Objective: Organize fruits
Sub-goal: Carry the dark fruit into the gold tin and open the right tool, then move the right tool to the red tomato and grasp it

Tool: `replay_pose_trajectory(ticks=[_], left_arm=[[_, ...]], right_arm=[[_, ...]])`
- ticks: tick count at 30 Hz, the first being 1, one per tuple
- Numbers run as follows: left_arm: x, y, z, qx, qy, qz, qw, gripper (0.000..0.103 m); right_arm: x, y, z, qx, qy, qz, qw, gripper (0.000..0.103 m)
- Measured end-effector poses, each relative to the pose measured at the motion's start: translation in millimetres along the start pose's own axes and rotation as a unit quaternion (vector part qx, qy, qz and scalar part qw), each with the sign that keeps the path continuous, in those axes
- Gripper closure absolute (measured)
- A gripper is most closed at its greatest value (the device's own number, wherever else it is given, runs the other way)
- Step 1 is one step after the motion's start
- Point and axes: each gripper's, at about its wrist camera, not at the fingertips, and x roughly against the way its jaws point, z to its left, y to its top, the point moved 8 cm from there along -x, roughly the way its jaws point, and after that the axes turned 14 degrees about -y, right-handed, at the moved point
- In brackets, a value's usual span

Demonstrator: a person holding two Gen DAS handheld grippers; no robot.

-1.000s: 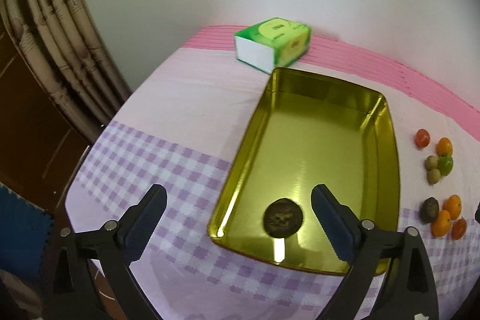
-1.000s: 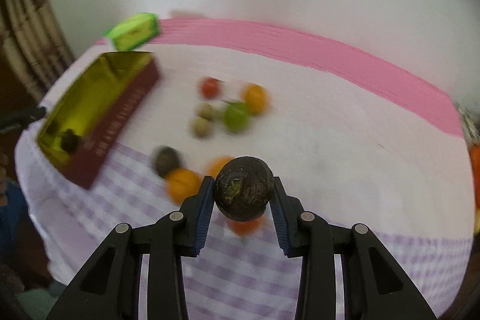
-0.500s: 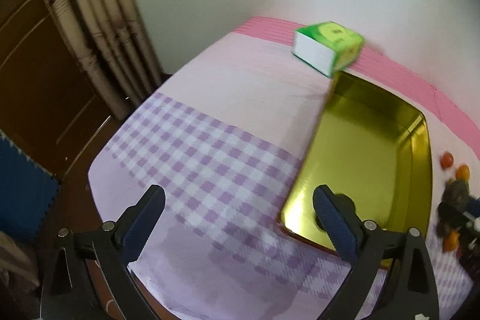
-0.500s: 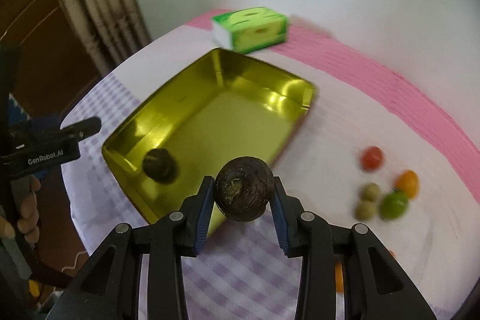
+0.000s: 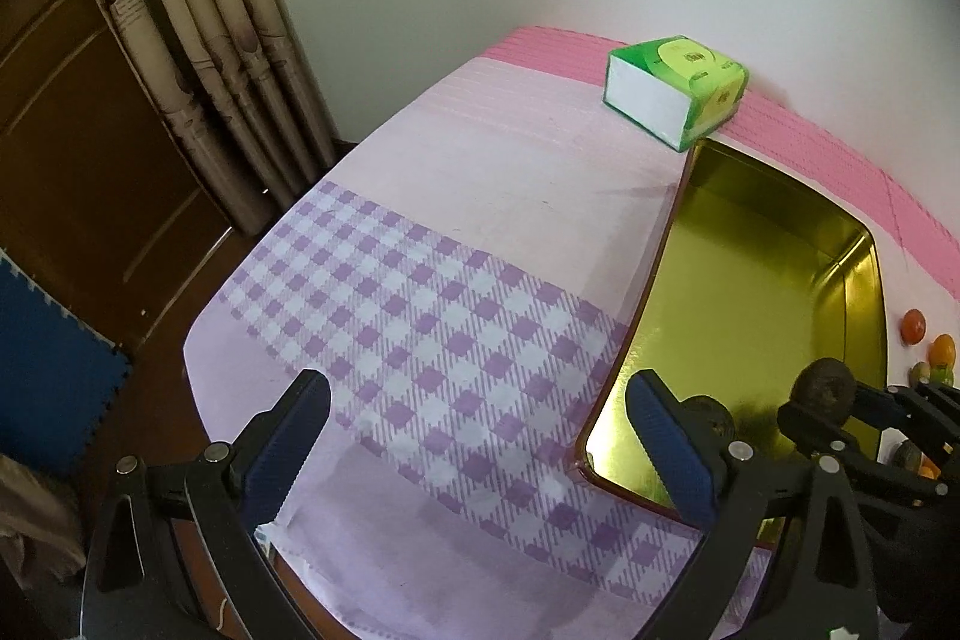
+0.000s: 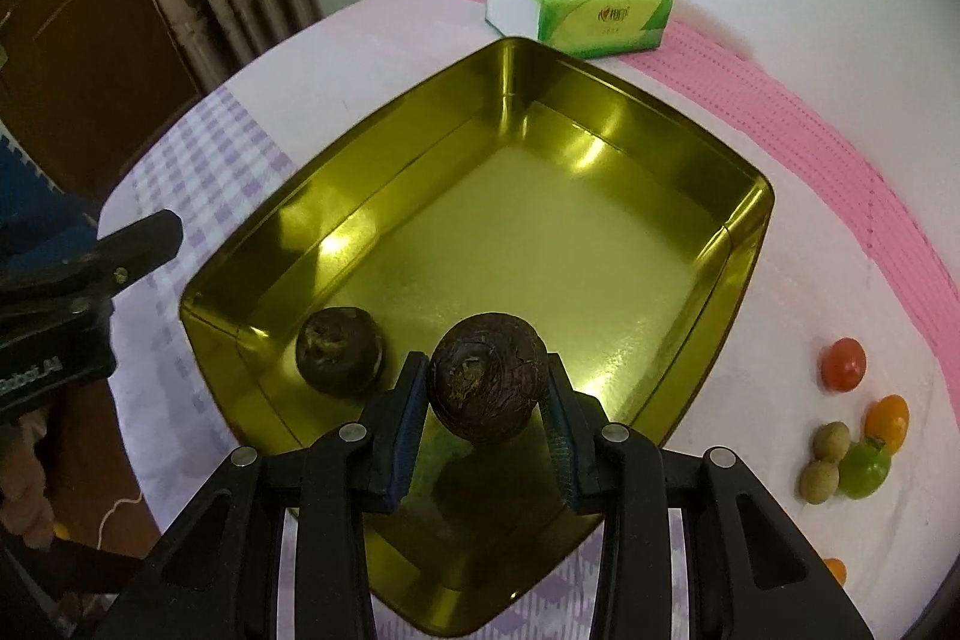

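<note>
My right gripper (image 6: pixel 485 409) is shut on a dark brown round fruit (image 6: pixel 487 383) and holds it over the near part of the gold tray (image 6: pixel 744 244). A second dark brown fruit (image 6: pixel 339 349) lies in the tray's near left corner. My left gripper (image 5: pixel 477 439) is open and empty over the purple checked cloth, left of the tray (image 5: pixel 654 268). The right gripper with its fruit (image 5: pixel 825 388) shows in the left wrist view. Small orange, red, green and tan fruits (image 6: pixel 852 436) lie on the cloth to the right of the tray.
A green tissue box (image 6: pixel 576 7) stands behind the tray by the wall, and also shows in the left wrist view (image 5: pixel 675 91). A curtain (image 5: pixel 204 16) and a wooden door are to the left. The table edge runs along the left.
My right gripper has carried the dark fruit from over the loose fruits to over the tray. My left gripper has drawn back to the left, off the tray.
</note>
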Motion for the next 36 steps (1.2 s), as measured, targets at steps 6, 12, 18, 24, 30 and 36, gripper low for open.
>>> replay_pose_trajectory(ticks=[6,12,18,24,30,36], left_arm=[[0,-1,-1,0.0,-0.003,0.002,1.0,0.005],[-2,-2,1,0.002,0.0,0.007,1.0,0.005],[-3,-3,0,0.0,-0.001,0.008,1.0,0.005],[-2,-3,0,0.0,0.0,0.009,1.0,0.005],[-3,-5,-3,-0.008,-0.002,0.009,0.9999,0.005],[0,-5,-6,-0.013,-0.002,0.005,0.9999,0.005]], right_arm=[[-8,-3,1,0.006,-0.008,0.009,1.0,0.065],[-10,-6,3,0.006,-0.01,0.011,1.0,0.065],[-9,-7,3,0.012,-0.013,0.009,1.0,0.064],[-2,-6,1,0.007,-0.01,0.002,1.0,0.064],[19,-3,-10,-0.014,0.001,-0.019,1.0,0.064],[47,-18,-38,-0.055,0.005,-0.043,0.998,0.064]])
